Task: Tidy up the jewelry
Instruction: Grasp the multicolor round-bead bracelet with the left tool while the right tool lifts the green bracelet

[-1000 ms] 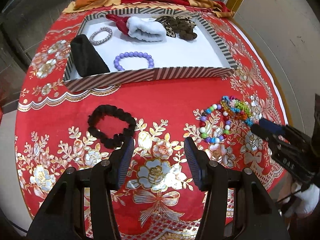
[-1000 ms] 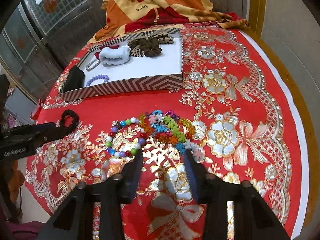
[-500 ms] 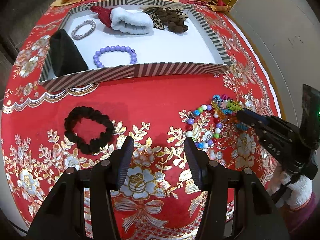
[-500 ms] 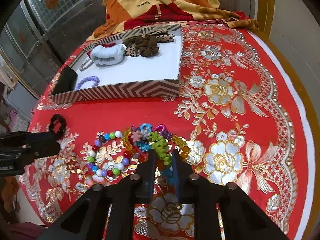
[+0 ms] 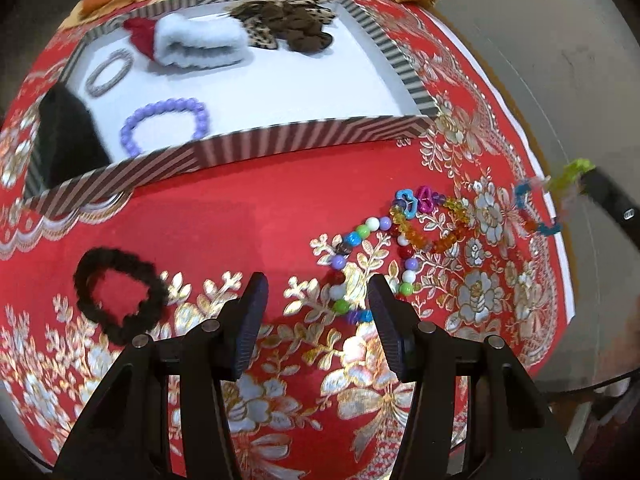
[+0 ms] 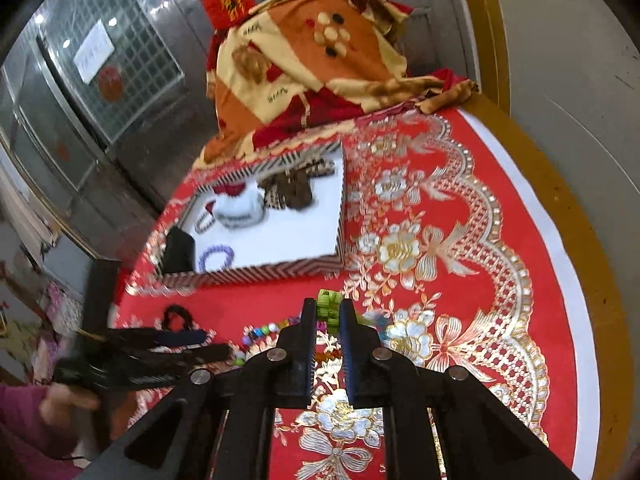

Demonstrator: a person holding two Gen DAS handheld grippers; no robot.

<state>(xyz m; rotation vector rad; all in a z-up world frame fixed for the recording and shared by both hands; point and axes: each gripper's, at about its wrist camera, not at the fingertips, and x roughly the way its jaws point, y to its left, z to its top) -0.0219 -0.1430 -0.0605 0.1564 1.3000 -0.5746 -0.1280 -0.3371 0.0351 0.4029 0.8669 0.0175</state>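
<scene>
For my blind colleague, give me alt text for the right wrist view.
The right gripper is shut on a green-beaded bracelet, lifted above a red and gold tablecloth. Beyond sits a striped tray holding other accessories.

Support surface: a round table covered by a red cloth with gold and silver floral embroidery [image 5: 248, 216]. Resting directly on it: a shallow striped-rim tray [image 5: 304, 140] at the far side; a black scrunchie [image 5: 120, 300] at near left, well apart from the tray; a multicoloured round-bead bracelet [image 5: 372, 256] at near right, touching an amber bead strand [image 5: 432, 236]. A folded orange-and-red patterned blanket [image 6: 304, 72] lies beyond the tray.
</scene>
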